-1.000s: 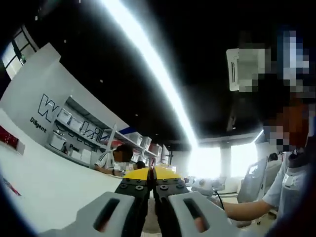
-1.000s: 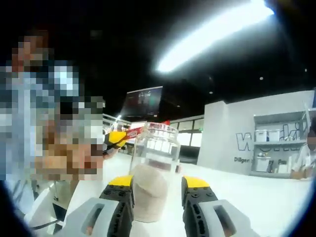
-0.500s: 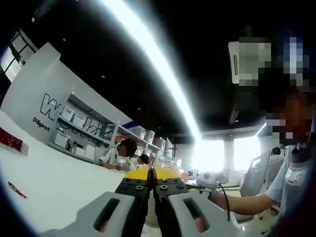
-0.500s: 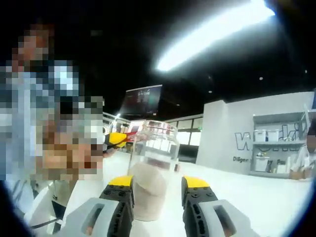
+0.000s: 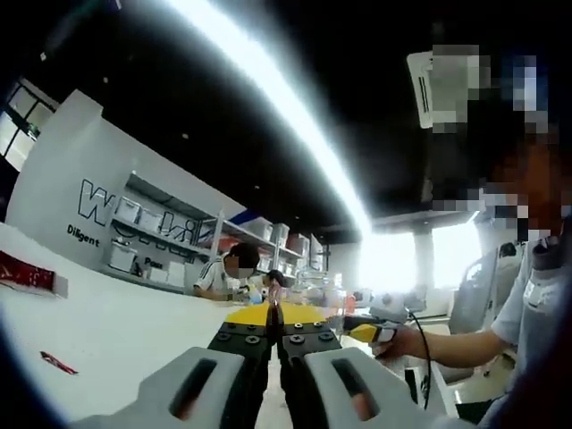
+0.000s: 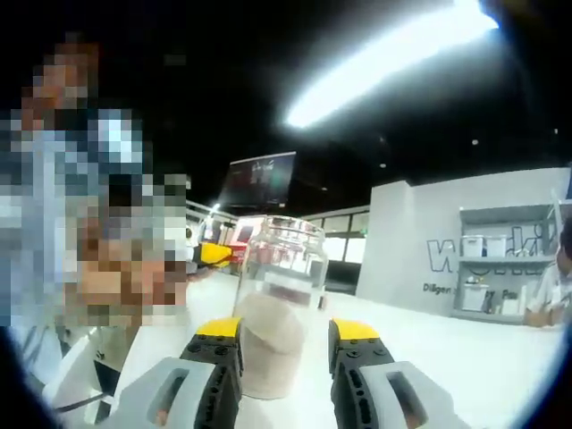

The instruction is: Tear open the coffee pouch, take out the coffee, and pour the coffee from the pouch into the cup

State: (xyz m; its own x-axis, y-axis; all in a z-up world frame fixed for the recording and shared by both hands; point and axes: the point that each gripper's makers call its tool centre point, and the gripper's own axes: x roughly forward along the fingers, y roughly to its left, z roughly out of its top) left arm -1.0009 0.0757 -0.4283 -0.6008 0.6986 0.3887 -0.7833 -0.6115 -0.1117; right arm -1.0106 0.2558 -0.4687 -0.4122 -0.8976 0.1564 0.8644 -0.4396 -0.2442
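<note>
The left gripper (image 5: 274, 332) has its jaws together on a thin red strip, probably the pouch (image 5: 275, 308), at 12 o'clock from the tips. The pouch looks light, soft and slippery, so I would hold it near the edge. The right gripper (image 6: 284, 344) has jaws apart around a clear cup (image 6: 277, 313), not clearly touching; beige powder fills its lower part.

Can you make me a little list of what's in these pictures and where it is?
cup: clear, pale brown in its lower part, on the white table
right gripper: open, jaws either side of the cup
left gripper: shut
pouch: red, pinched in the left gripper
scrap: red, on the table
packet: red, on the table
</note>
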